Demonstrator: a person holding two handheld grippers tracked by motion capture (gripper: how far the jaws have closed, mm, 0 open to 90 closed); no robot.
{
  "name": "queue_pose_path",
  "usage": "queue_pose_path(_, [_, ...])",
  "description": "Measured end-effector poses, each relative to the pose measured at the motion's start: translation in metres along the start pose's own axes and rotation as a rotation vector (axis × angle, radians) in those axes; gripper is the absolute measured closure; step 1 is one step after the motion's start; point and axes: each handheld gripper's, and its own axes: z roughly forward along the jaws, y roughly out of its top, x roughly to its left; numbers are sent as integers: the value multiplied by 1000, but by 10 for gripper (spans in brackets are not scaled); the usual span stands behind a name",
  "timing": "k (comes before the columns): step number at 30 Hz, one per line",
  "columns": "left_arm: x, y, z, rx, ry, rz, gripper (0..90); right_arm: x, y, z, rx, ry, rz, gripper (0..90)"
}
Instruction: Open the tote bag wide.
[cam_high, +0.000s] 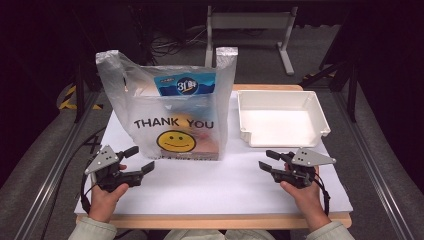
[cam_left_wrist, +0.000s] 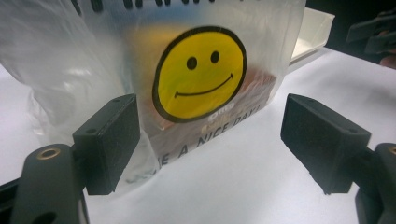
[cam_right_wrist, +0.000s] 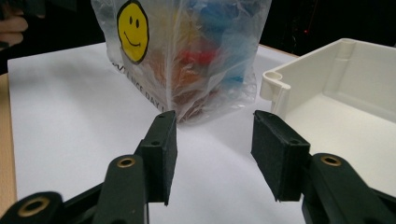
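A clear plastic bag (cam_high: 172, 110) printed "THANK YOU" with a yellow smiley stands upright at the middle of the white table, holding colourful packets; a blue packet (cam_high: 187, 84) pokes out of its top. My left gripper (cam_high: 140, 159) rests at the front left, open, its jaws pointing at the bag's lower left corner (cam_left_wrist: 140, 154); nothing is between them. My right gripper (cam_high: 266, 159) sits at the front right, open and empty, aimed at the gap between the bag (cam_right_wrist: 196, 56) and the white tray (cam_right_wrist: 336, 93).
An empty white tray (cam_high: 280, 117) stands right of the bag near the table's far right. A white sheet (cam_high: 215, 185) covers the wooden table; its front part is bare. Dark floor and a metal stand (cam_high: 250, 30) lie beyond.
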Motion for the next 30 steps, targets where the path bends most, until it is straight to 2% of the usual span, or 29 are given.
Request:
queue_pose_path(2, [1, 4, -4, -7, 7, 6, 202, 1, -1, 2, 14, 0, -6, 510])
queue_pose_path(6, [2, 8, -7, -14, 12, 4, 199, 1, 0, 2, 5, 1, -7, 504])
queue_pose_path(8, [2, 12, -12, -14, 32, 2, 192, 1, 0, 2, 7, -2, -8, 502])
queue_pose_path(10, [4, 16, -17, -31, 40, 2, 191, 2, 0, 3, 8, -2, -6, 499])
queue_pose_path(14, [10, 27, -28, -59, 58, -30, 180, 4, 0, 5, 21, -4, -11, 491])
queue_pose_path(17, [17, 38, -32, -79, 79, -20, 173, 4, 0, 6, 26, -6, -15, 488])
queue_pose_path(19, [22, 47, -33, -94, 87, -17, 171, 3, 1, 7, 5, 26, 24, 487])
queue_pose_path(20, [25, 50, -33, -102, 90, -21, 169, 2, 0, 7, 1, 27, 29, 486])
queue_pose_path(23, [30, 57, -32, -117, 96, -24, 164, 4, 0, 8, 30, 2, -14, 483])
queue_pose_path(26, [35, 63, -28, -116, 105, -8, 153, 6, 0, 9, 35, 1, -26, 482])
queue_pose_path(29, [43, 70, -23, -100, 104, -20, 150, 8, 1, 11, 47, 3, -40, 477])
queue_pose_path(30, [44, 71, -22, -94, 116, -21, 151, 9, 1, 11, 49, 3, -45, 477])
